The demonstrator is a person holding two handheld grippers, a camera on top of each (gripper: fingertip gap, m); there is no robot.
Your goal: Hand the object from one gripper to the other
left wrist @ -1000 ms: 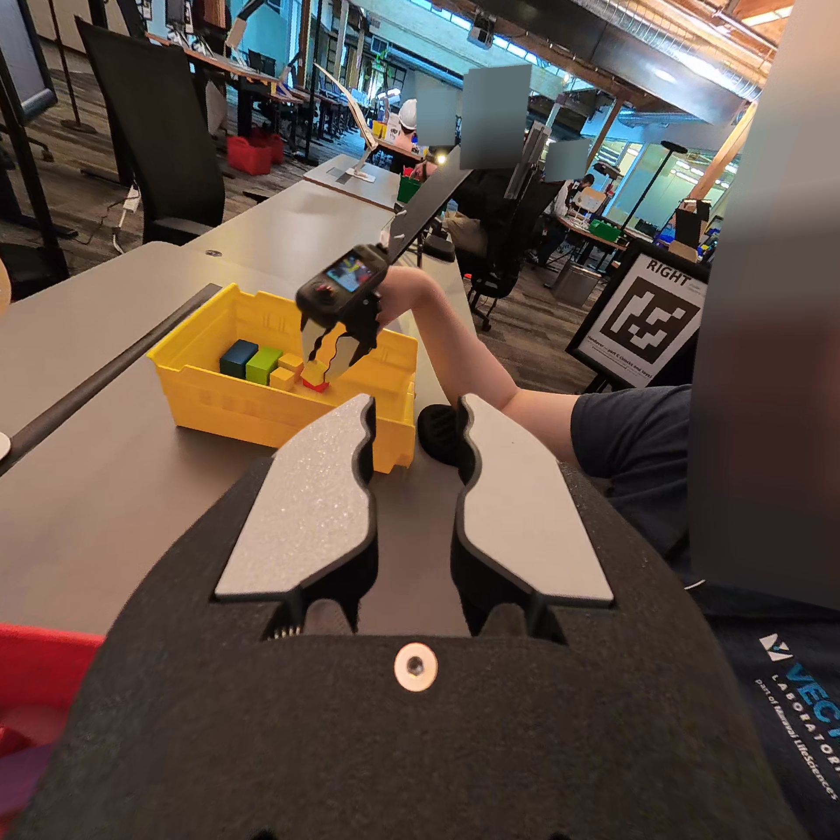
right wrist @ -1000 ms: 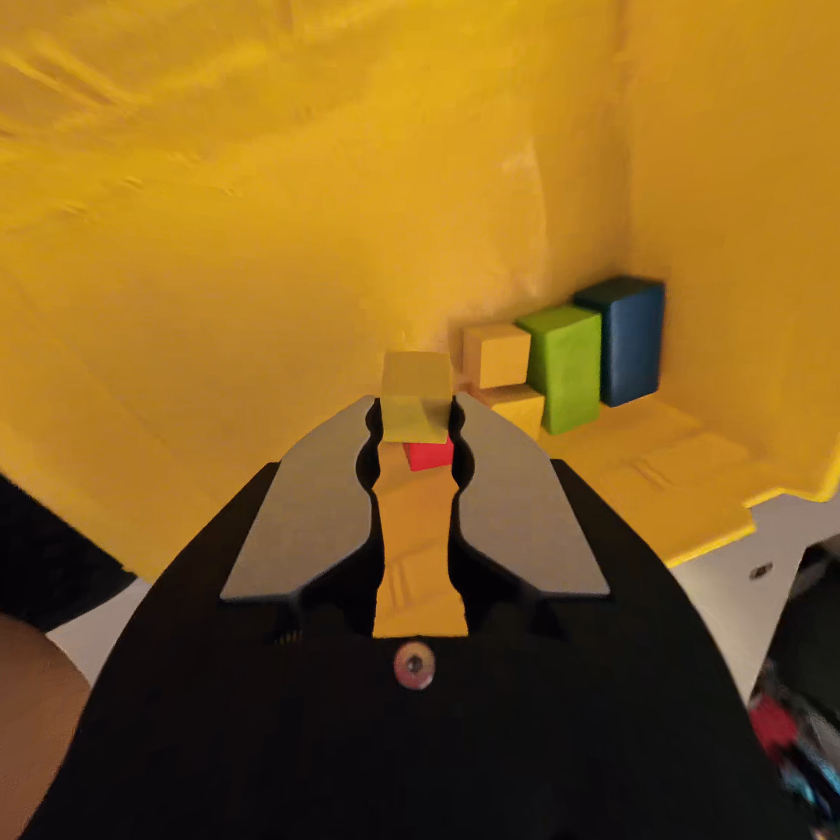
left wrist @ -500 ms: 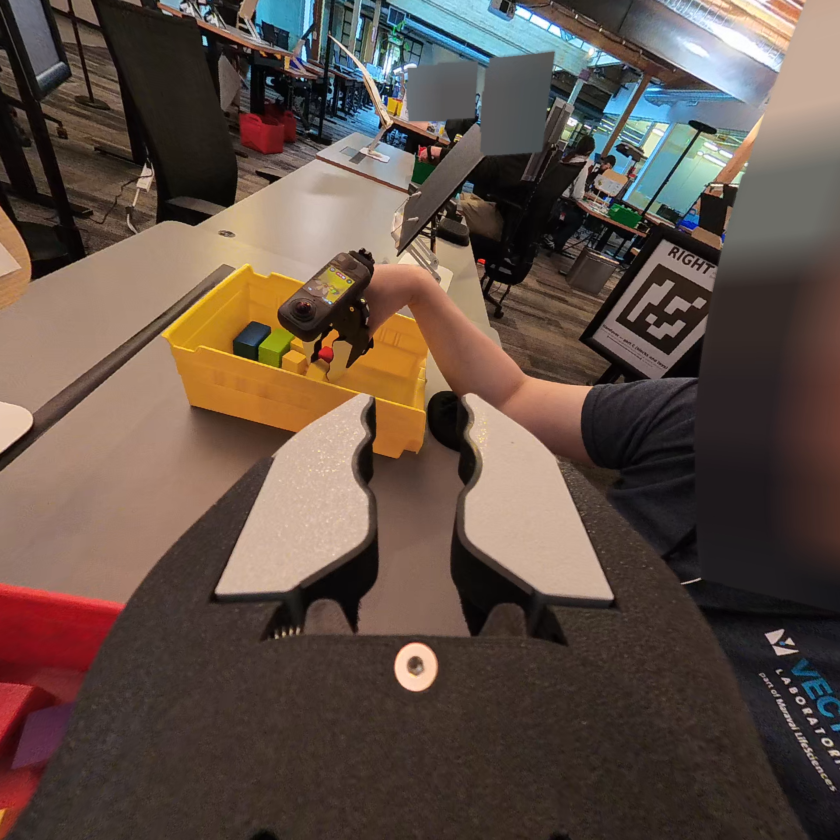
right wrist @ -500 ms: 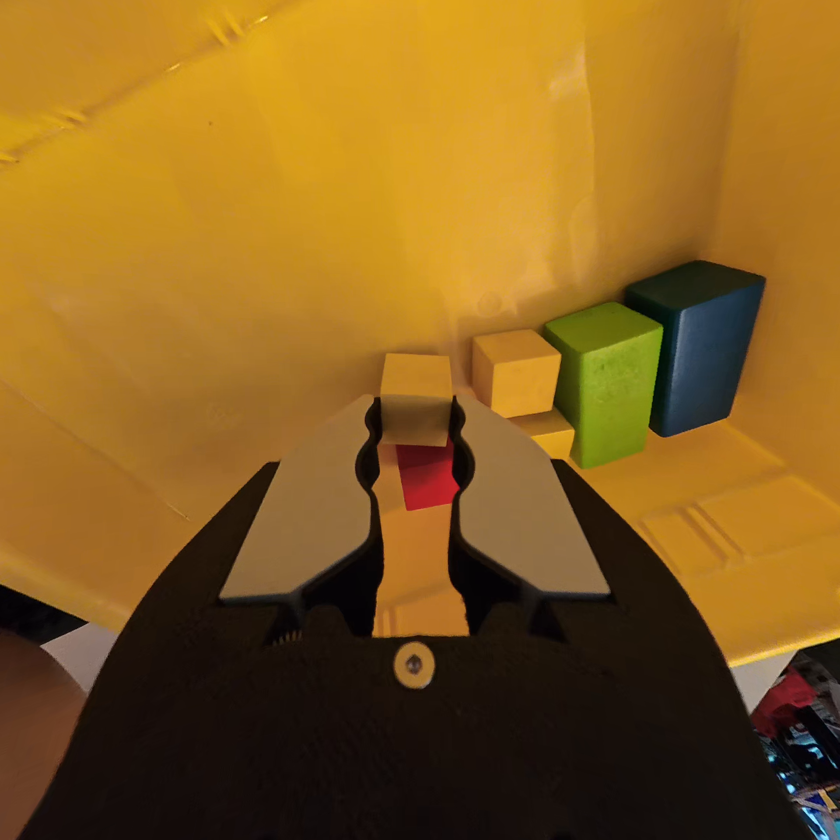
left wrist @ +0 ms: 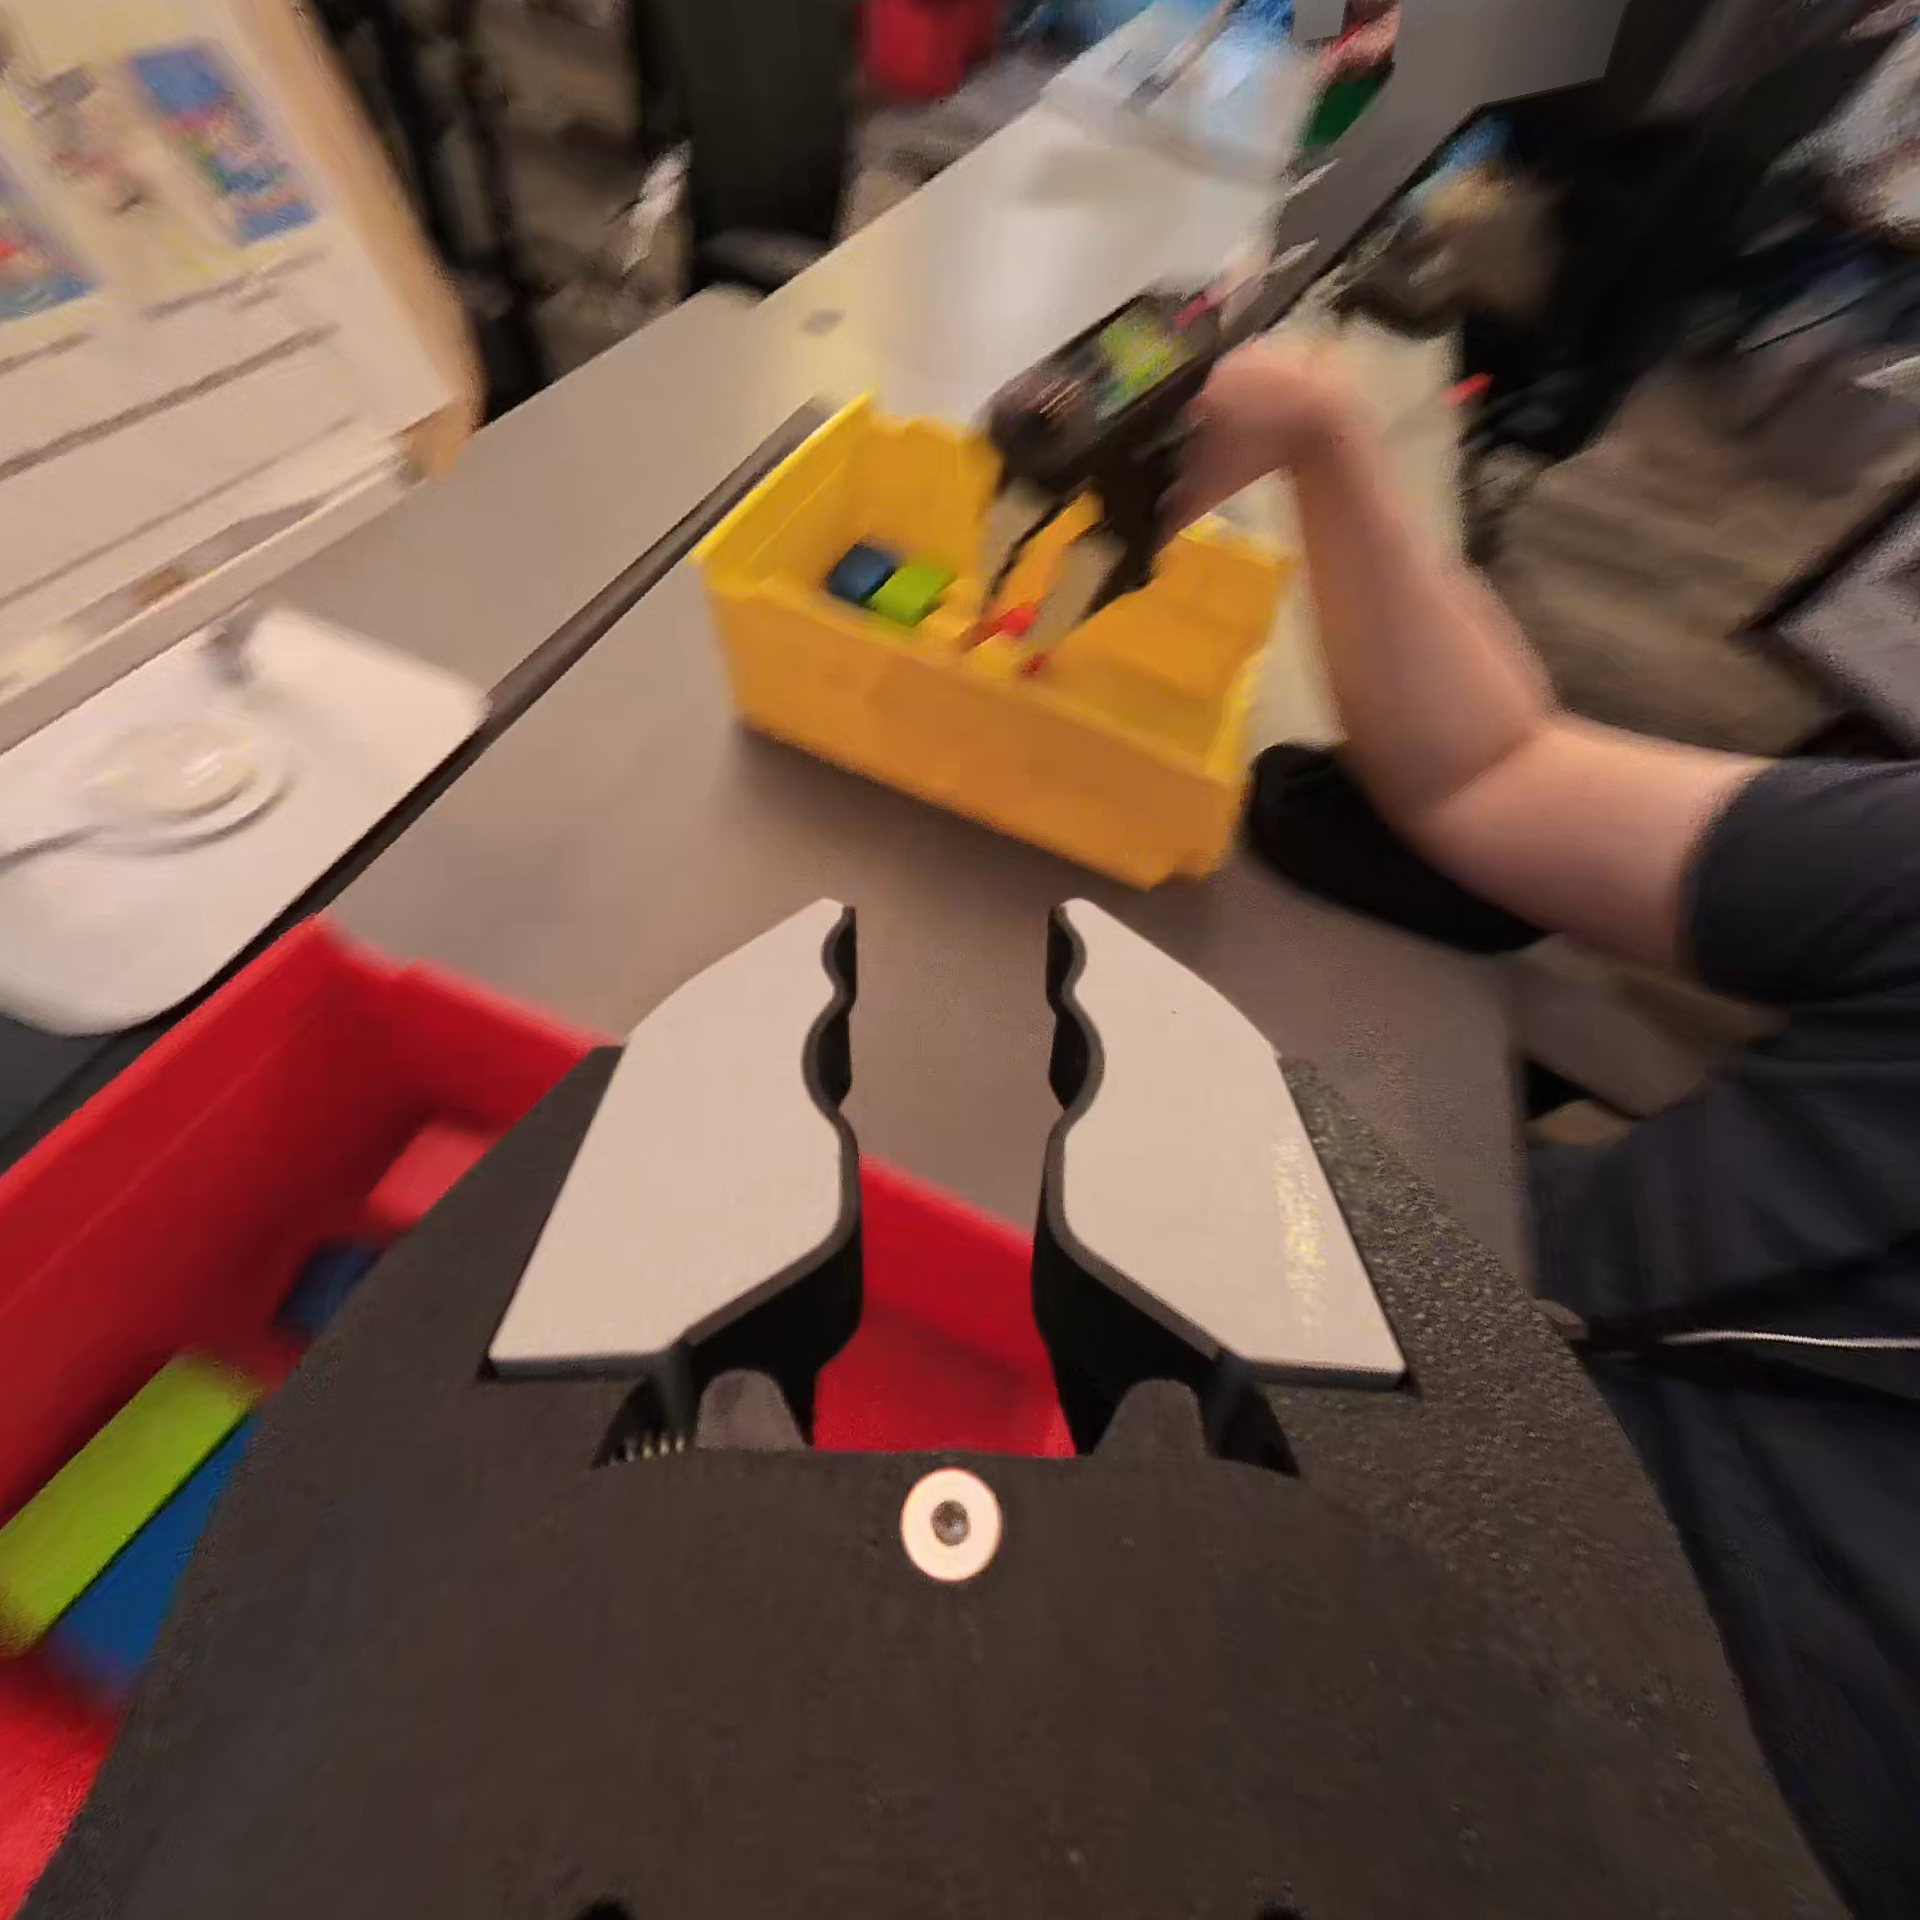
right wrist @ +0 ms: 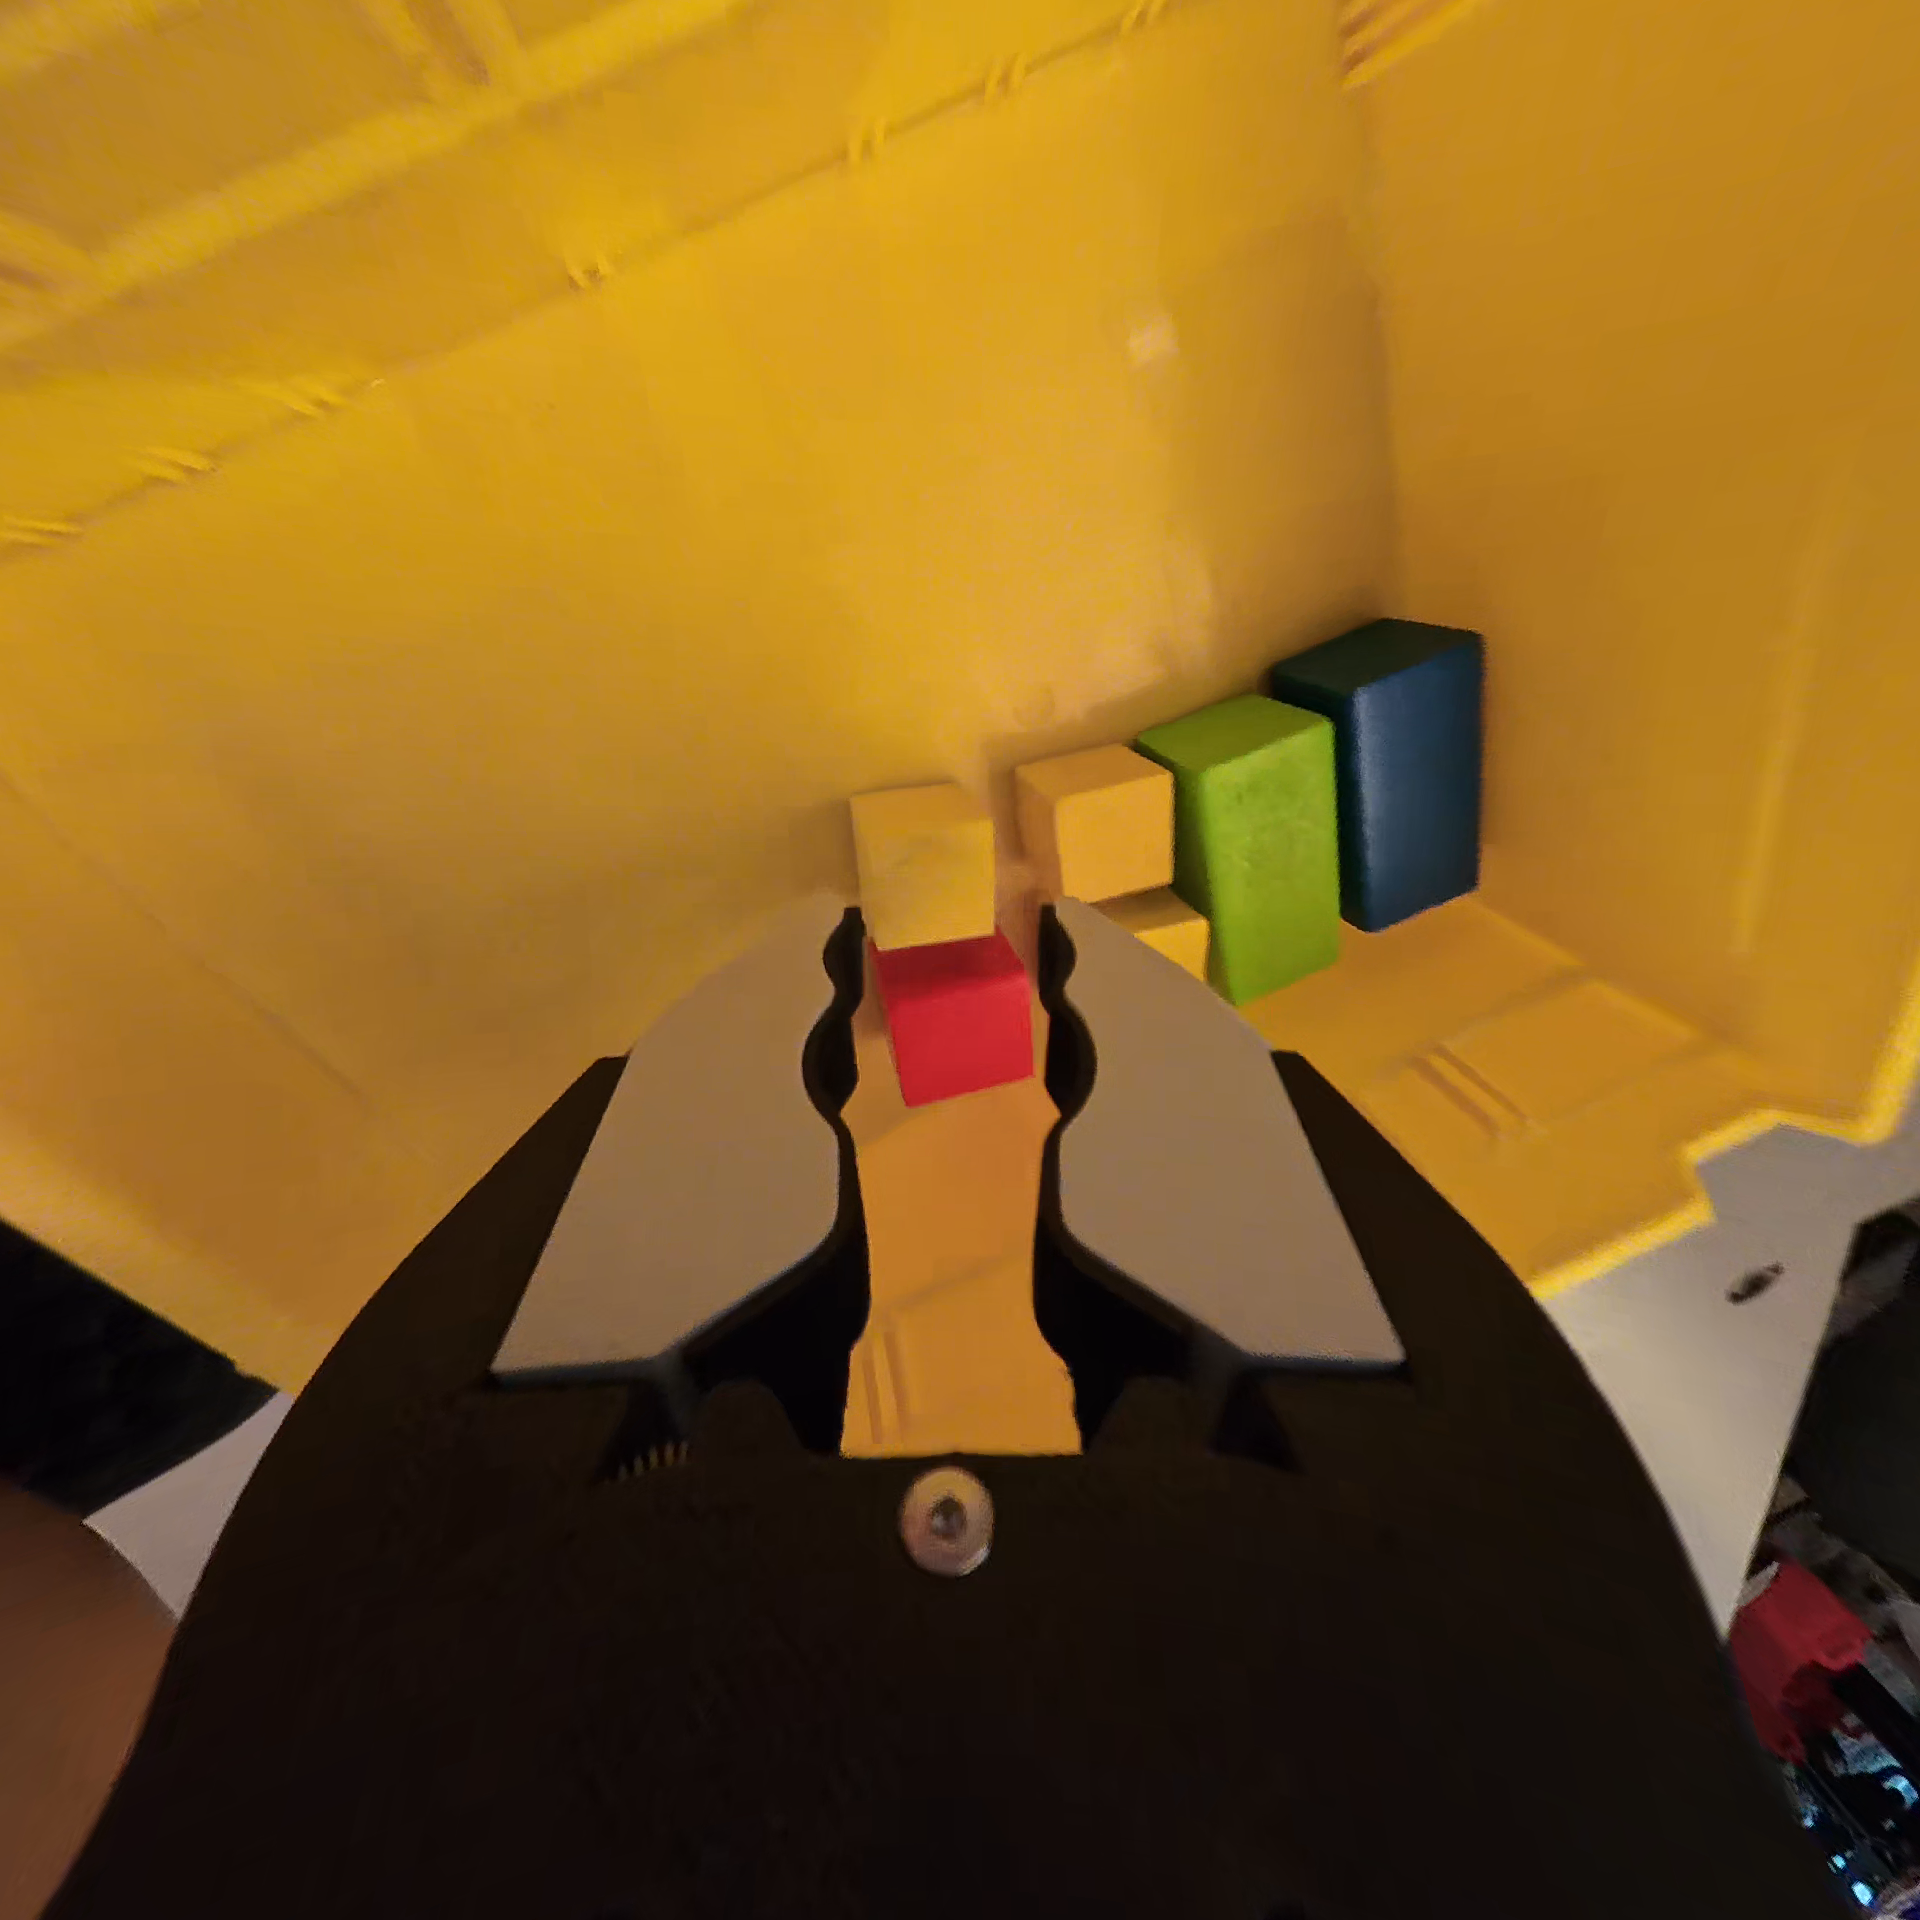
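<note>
Left wrist view, from the left edge: a white stand base (left wrist: 156,810) sits blurred on the grey surface (left wrist: 644,831), and below it a red bin (left wrist: 208,1091) holds a green block (left wrist: 114,1486) lying on a blue one (left wrist: 156,1590). At lower centre the left hand-held gripper (left wrist: 951,935) hangs released and empty above the red bin's near wall, its fingers apart. Above centre a yellow bin (left wrist: 987,748) stands on the surface, and the right hand-held gripper (left wrist: 1039,613) reaches down into it, held by a hand (left wrist: 1268,426) whose forearm (left wrist: 1455,727) runs to the right edge. Right wrist view, left to right: the yellow bin's wall (right wrist: 520,623) fills the frame; at centre the right hand-held gripper (right wrist: 948,925) is spread, with a red cube (right wrist: 956,1018) between its fingers and gaps on both sides, so it grasps nothing. A yellow cube (right wrist: 925,862) sits just beyond the fingertips, touching the red cube's far edge. Right of it come another yellow cube (right wrist: 1101,821) and a yellow block (right wrist: 1174,935) below it, then a green block (right wrist: 1257,842) and a dark blue block (right wrist: 1403,774) side by side against the bin's corner.
</note>
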